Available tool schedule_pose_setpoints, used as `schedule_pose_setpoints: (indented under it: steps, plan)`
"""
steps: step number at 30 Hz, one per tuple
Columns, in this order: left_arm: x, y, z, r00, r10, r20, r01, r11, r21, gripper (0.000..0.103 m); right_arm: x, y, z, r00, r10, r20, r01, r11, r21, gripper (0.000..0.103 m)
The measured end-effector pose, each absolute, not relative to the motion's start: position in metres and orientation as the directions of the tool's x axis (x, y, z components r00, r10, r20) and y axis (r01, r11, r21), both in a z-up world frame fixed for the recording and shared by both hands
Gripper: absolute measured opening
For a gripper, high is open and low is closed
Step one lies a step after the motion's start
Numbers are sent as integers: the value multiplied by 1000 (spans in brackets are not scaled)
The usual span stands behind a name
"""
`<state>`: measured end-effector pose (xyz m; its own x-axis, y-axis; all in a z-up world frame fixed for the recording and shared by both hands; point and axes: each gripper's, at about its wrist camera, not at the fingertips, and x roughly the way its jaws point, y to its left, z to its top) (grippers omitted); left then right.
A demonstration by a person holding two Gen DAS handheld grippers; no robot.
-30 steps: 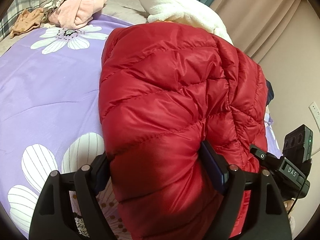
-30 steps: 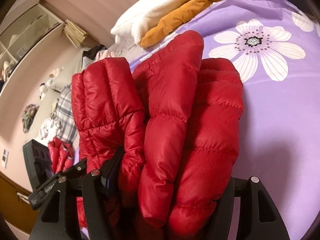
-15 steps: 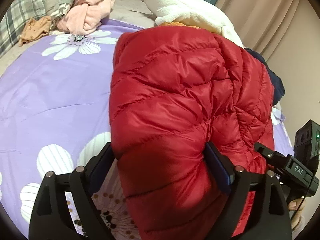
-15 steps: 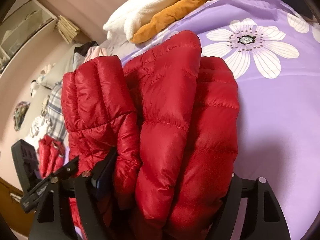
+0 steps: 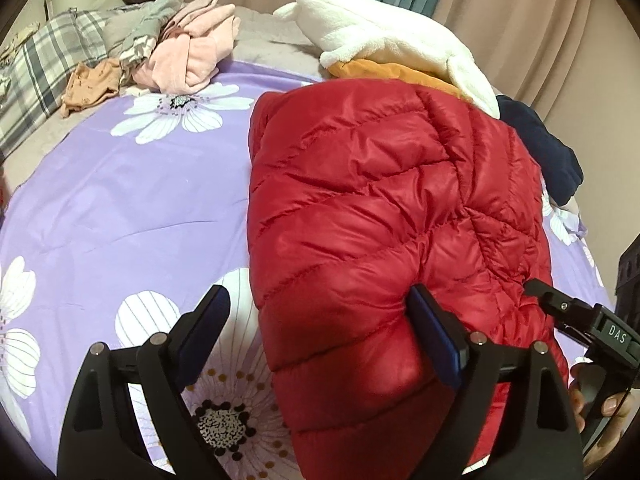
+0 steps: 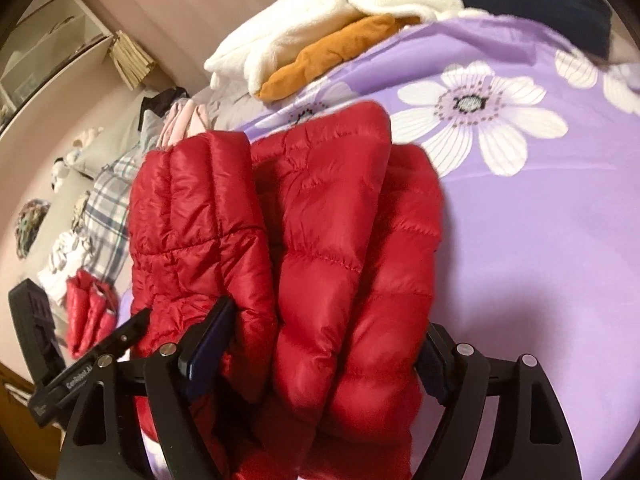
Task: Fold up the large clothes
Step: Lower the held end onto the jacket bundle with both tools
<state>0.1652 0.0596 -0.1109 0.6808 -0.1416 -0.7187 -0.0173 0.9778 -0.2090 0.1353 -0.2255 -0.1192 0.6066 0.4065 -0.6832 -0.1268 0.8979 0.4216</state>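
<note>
While the left gripper [image 5: 316, 332] stands with its fingers spread wide, the left pad sitting clear of the cloth and only the right pad touching the near end of the red puffer jacket [image 5: 384, 216], the right gripper [image 6: 320, 356] is clamped across a thick gathered bundle of the same jacket [image 6: 304, 248], both pads pressed into the folds. Left tool: low over the bed, pointing along the jacket toward the far edge; a second earlier its fingers squeezed the jacket's near end, and they have since parted. Right tool: held by a bare hand [image 5: 600, 396], seen at the lower right of the left wrist view; its grip is unchanged. Jacket: glossy, quilted in puffy stitched channels, folded into a long thick slab lying on the purple bedspread [image 5: 120, 200] toward its right side. Bedspread: smooth, printed with large white flowers. Far edge of the bed: fluffy white fleece [image 5: 400, 44] over an orange garment [image 5: 392, 72], a navy garment [image 5: 540, 144] beside them, crumpled pink clothes [image 5: 192, 60] and plaid cloth [image 5: 48, 60] at the far left corner.
</note>
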Motion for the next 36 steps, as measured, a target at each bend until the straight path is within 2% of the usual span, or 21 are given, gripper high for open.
schedule_pose_setpoints:
  steps: [6,11,14,15,19,20,25,36]
  plan:
    - [155,56,-104,699,-106,-707,-18,986,-166,84,123,-220,-103,674,301,-675,-117,945,306,81]
    - [146,56,-98,711,-99,-696,-17,987,-158,77,112,-220,-84,748,288,-598,-143,950,278,81]
    - [141,53,-94,712,-118,-692,5,986,-164,67,108,-212,-77,748,367,-553,-235,926,296,81]
    - [140,50,-93,712,-124,-692,15,987,-162,60,108,-208,-76,743,389,-545,-265,918,294,81]
    - [140,41,-93,702,-144,-697,51,987,-152,46,109,-185,-77,710,451,-541,-359,892,272,63]
    - [141,39,-94,700,-146,-699,57,987,-148,46,108,-180,-79,704,455,-544,-369,890,267,57]
    - [147,35,-102,685,-150,-713,74,988,-137,44,121,-162,-91,670,460,-582,-398,885,241,49]
    - [161,32,-118,653,-163,-740,96,987,-133,45,138,-163,-114,599,475,-645,-364,878,310,48]
